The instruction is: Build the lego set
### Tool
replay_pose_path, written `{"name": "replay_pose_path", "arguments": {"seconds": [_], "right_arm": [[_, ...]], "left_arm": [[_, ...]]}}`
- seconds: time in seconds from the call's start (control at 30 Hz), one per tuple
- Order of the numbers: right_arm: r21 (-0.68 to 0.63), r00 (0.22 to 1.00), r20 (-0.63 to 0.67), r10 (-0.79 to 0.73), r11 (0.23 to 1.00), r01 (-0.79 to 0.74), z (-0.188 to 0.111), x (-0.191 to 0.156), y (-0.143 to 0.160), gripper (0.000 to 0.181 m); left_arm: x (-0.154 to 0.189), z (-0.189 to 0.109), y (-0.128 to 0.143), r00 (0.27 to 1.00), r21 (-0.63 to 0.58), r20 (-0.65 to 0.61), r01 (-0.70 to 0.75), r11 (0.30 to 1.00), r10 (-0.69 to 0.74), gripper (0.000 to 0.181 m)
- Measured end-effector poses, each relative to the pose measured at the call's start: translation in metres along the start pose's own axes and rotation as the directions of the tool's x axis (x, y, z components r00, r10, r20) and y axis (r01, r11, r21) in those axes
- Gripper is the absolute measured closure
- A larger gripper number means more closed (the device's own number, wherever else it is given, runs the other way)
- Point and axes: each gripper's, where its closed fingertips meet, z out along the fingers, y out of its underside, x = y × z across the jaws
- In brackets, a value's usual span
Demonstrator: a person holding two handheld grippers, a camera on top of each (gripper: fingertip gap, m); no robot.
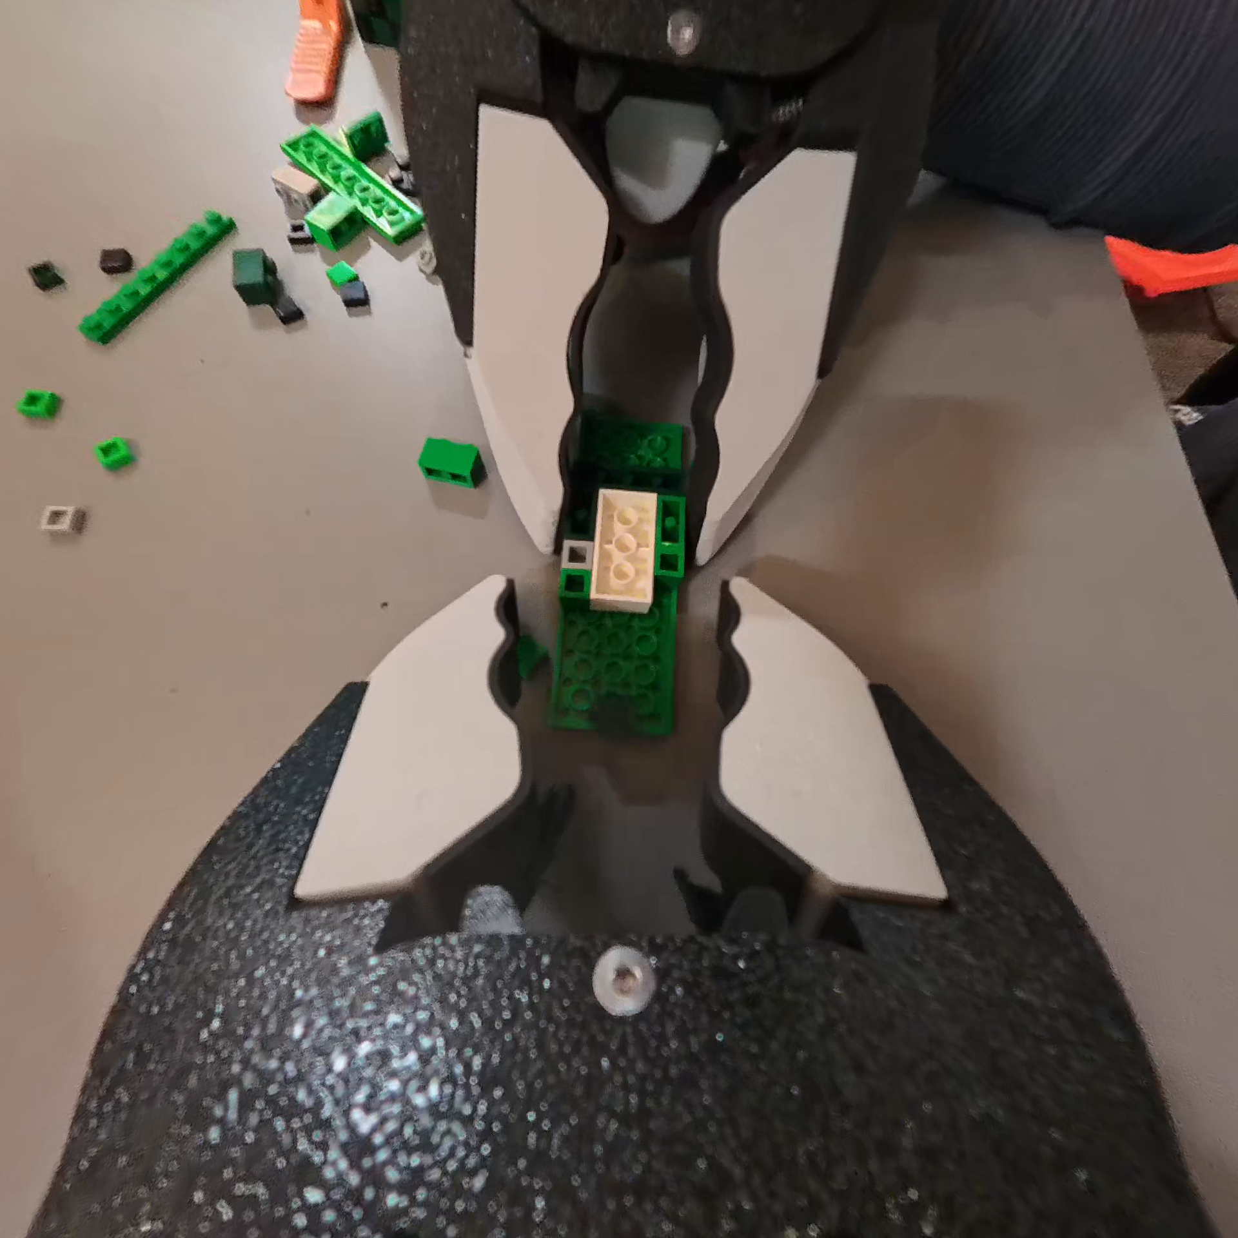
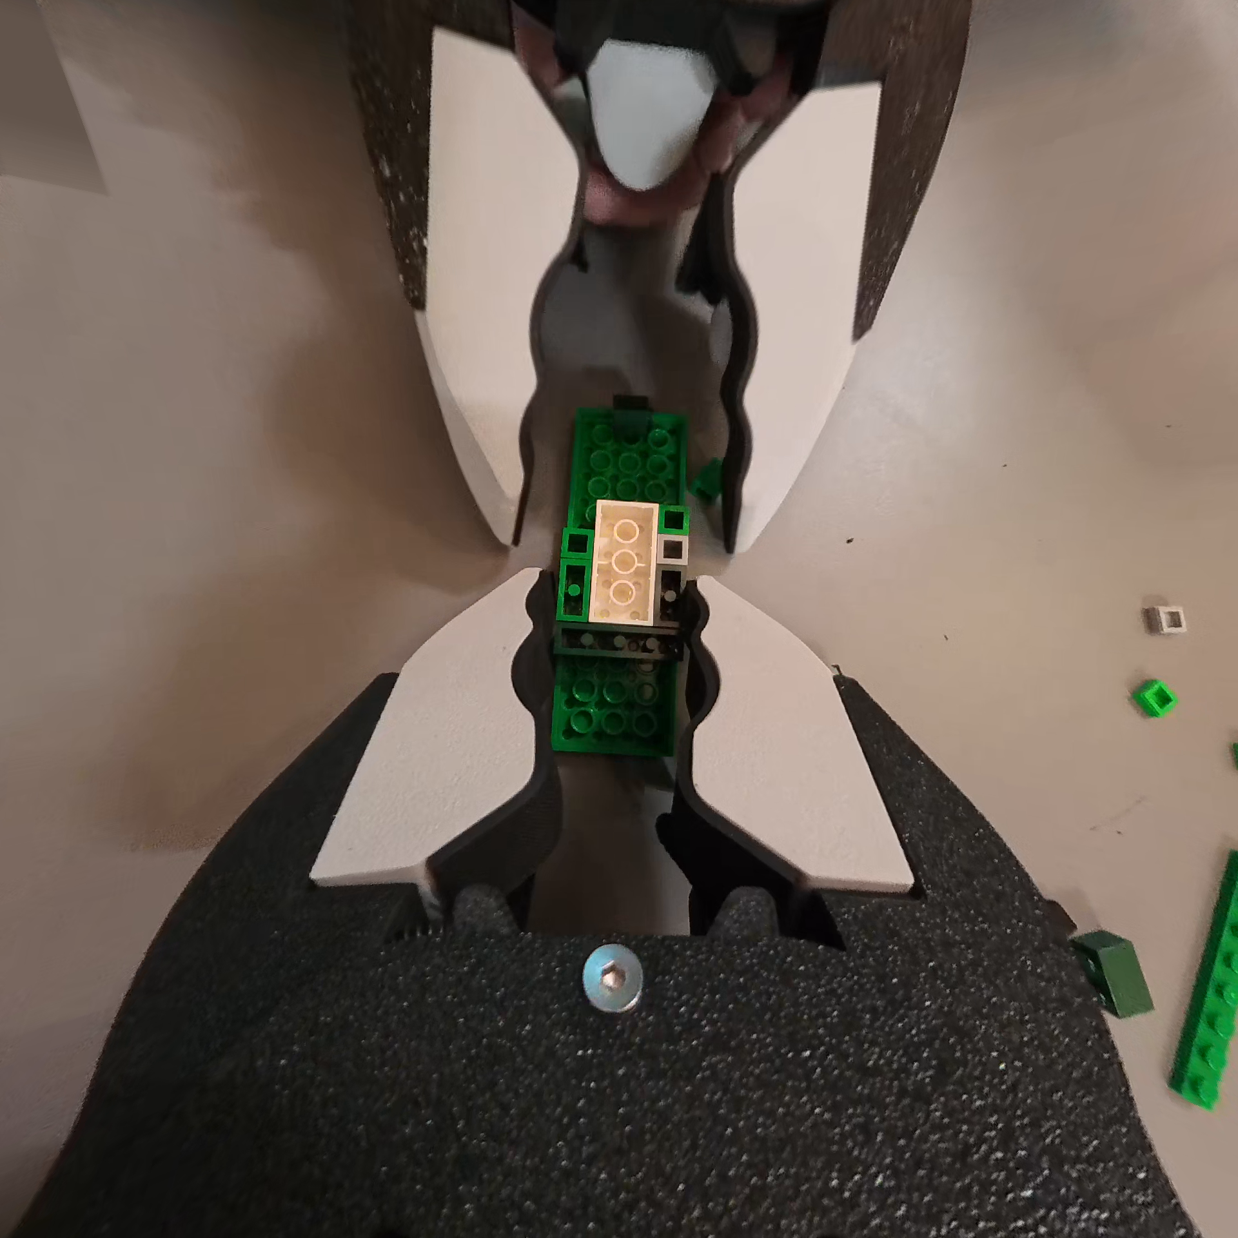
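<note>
Gripping green lego assembly (image 2: 620,710): right hand-held gripper (image 2: 620,589), closed.

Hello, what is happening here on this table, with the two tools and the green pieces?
A person holds two grippers facing each other across a partly built green lego assembly that has a cream brick in its middle. The right gripper is closed on one end of it. The left gripper flanks the other end with its fingers apart from it. Loose green pieces and an orange tool lie on the grey table beside them.
</note>
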Motion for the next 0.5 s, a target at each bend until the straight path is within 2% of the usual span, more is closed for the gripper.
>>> {"name": "replay_pose_path", "arguments": {"seconds": [0.07,0.23,0.37,0.5], "right_arm": [[0.003,1.000,0.004,-0.005,1.000,0.005,0.001,-0.001,-0.001,0.145],[0.004,1.000,0.013,0.011,1.000,-0.011,-0.001,-0.002,0.001,0.145],[-0.001,0.999,0.015,0.052,0.999,-0.052,-0.007,0.001,0.009,0.142],[-0.004,0.999,-0.001,0.047,0.999,-0.047,-0.008,0.003,0.011,0.143]], "left_arm": [[0.001,0.004,0.003,1.000,-0.033,0.008,-0.018,0.999,0.018,0.125],[0.003,0.006,0.002,1.000,-0.033,0.008,-0.022,0.999,0.023,0.145],[0.000,-0.003,0.009,1.000,-0.041,0.010,-0.010,0.999,0.010,0.131],[-0.001,-0.010,0.014,1.000,-0.053,0.003,-0.005,0.999,0.006,0.132]]}}
